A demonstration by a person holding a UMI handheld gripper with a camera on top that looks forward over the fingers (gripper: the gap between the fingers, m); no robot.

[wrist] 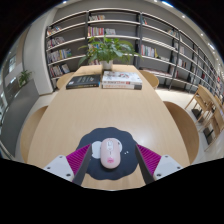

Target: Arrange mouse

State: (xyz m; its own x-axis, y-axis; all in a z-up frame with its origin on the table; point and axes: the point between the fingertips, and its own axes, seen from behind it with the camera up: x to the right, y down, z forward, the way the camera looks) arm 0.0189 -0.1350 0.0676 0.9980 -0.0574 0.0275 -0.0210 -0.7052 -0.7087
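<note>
The gripper [109,168] stood open, its fingers [68,163] spread wide either side of a round dark mat [92,138] on the table [105,110]. The white mouse [109,152] lay on that mat between them, untouched. Books [121,80] and a plant [108,48] sat at twelve o'clock beyond

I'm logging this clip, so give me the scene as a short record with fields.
surface: round wooden table
mouse: white mouse, on a dark round mat, between the fingers
gripper: gripper open, gaps either side of mouse
far side: books, potted plant
background: bookshelves
</note>
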